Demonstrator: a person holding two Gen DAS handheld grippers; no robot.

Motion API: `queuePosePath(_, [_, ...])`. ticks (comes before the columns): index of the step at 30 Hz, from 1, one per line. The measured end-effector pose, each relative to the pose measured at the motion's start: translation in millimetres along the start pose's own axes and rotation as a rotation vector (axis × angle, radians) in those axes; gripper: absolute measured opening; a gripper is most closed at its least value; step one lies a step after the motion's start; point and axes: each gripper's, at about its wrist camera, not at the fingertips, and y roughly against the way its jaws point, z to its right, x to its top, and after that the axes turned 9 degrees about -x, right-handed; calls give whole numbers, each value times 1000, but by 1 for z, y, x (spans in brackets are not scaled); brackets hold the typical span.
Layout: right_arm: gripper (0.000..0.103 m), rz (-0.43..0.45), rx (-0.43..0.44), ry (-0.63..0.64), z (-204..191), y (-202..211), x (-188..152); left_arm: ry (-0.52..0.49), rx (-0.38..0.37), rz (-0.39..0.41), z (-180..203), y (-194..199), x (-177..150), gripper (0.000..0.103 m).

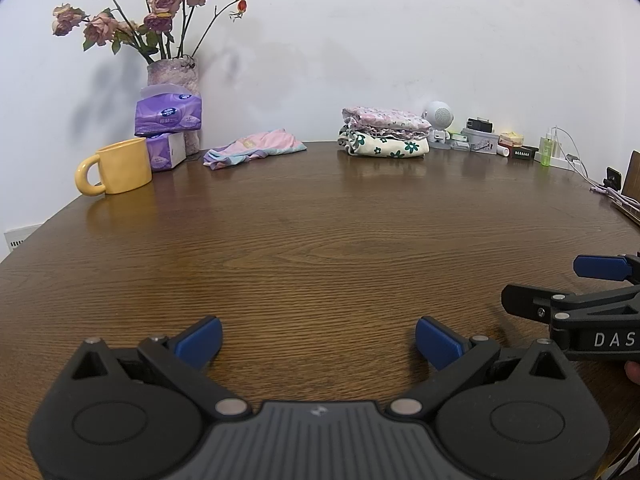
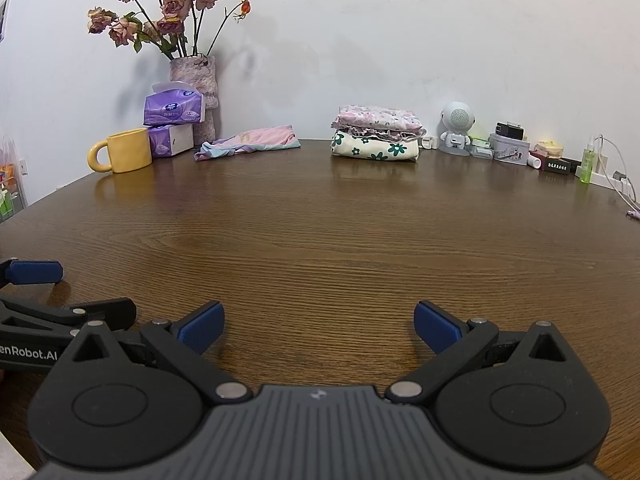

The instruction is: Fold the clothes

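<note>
The unfolded pink garment (image 1: 256, 147) lies crumpled at the far edge of the bench (image 1: 320, 248), well ahead of the left hand-held gripper (image 1: 319, 342) and a little to its left; from the right hand-held gripper (image 2: 319, 326) it sits further off to the left. It looks like thin, light cloth with pale blue and lilac trim: soft, limp, likely to sag and slide on the smooth wood. A hem or corner at each end seems the sensible place to pinch, one end per tool, so it can be spread flat before folding.

Both tools are released, jaws spread wide with nothing between them, hovering low over bare wood and close side by side.

To the right of the garment and apart from it, a folded stack (image 1: 384, 132) of floral pieces already stands. On its left are a yellow mug (image 1: 120, 166) and purple tissue packs (image 1: 168, 120), with a vase of dried roses (image 1: 172, 72) behind.
</note>
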Motion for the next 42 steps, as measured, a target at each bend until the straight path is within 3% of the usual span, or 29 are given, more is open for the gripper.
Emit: queuePosePath(42, [103,2,0,5,0,0,-1,0,-10,2,0,-1,-1,103])
